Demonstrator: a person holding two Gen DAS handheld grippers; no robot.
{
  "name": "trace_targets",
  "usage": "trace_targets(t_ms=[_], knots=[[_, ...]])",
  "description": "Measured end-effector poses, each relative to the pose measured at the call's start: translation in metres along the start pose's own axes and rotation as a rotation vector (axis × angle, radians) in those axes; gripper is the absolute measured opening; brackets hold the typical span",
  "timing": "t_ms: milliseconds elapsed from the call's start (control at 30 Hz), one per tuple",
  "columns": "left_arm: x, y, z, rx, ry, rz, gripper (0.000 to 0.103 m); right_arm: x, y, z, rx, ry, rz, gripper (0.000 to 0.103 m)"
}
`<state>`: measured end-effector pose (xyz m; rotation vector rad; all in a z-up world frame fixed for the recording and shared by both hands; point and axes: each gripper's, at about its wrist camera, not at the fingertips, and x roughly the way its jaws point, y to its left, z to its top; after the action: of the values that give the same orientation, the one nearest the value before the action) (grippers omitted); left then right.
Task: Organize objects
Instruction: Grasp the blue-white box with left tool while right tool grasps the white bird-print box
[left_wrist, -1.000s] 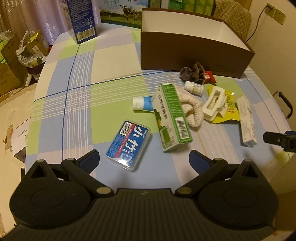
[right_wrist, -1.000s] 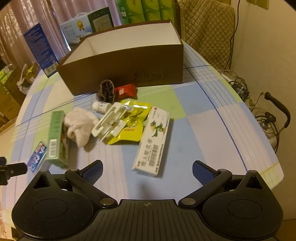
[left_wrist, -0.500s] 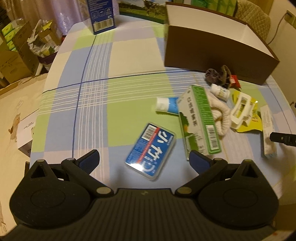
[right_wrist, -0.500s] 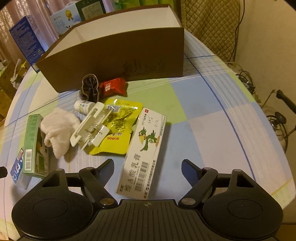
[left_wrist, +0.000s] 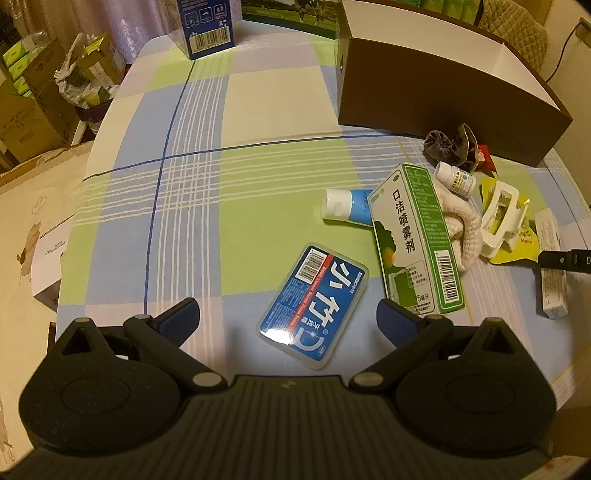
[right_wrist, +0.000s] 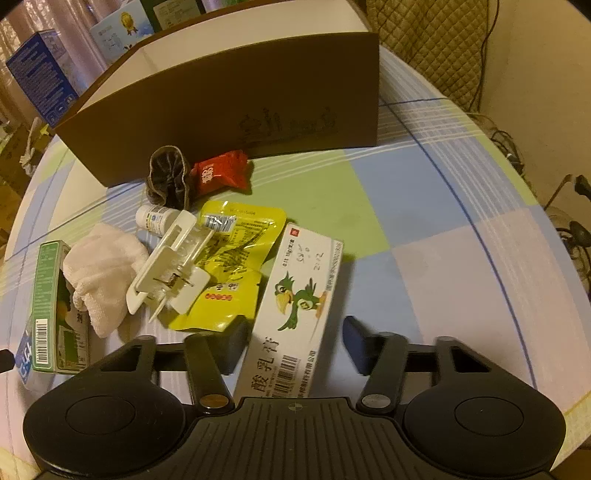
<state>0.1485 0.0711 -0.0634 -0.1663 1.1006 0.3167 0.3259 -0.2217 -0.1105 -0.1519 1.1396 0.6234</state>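
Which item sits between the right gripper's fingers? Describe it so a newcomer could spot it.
In front of the big brown cardboard box, past the pile's yellow snack pouch, lies a long white carton between the open right gripper's fingers. Only it shows a green cartoon parrot and a barcode.

Left half of the table lies bare; right of it, green box, white cloth, hair clip and yellow pouch crowd before the brown box

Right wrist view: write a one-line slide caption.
Open right gripper straddles the white parrot-print box beside the clutter before the brown box.
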Motion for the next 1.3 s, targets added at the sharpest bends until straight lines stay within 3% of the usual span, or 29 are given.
trace_targets(t_ms=[200, 533, 633, 700, 900, 1300], knots=[[0.012, -0.003, 0.002, 0.067, 0.011, -0.025, 0.097, -0.004, -0.003, -0.002, -0.036, -0.007, -0.024, 0.039], [0.037, -0.011, 0.004, 0.206, 0.038, -0.076, 0.088, -0.028, -0.035, -0.011, 0.064, -0.044, -0.07, 0.039], [0.045, -0.016, 0.005, 0.243, 0.049, -0.086, 0.083, -0.033, -0.042, -0.013, 0.084, -0.051, -0.078, 0.039], [0.049, -0.019, 0.005, 0.256, 0.055, -0.088, 0.073, -0.036, -0.045, -0.014, 0.091, -0.054, -0.08, 0.039], [0.057, -0.022, 0.006, 0.261, 0.067, -0.086, 0.057, -0.042, -0.051, -0.014, 0.095, -0.064, -0.076, 0.039], [0.035, -0.02, 0.011, 0.188, 0.001, -0.03, 0.055, -0.049, -0.053, 0.001, 0.043, -0.08, -0.031, 0.039]])
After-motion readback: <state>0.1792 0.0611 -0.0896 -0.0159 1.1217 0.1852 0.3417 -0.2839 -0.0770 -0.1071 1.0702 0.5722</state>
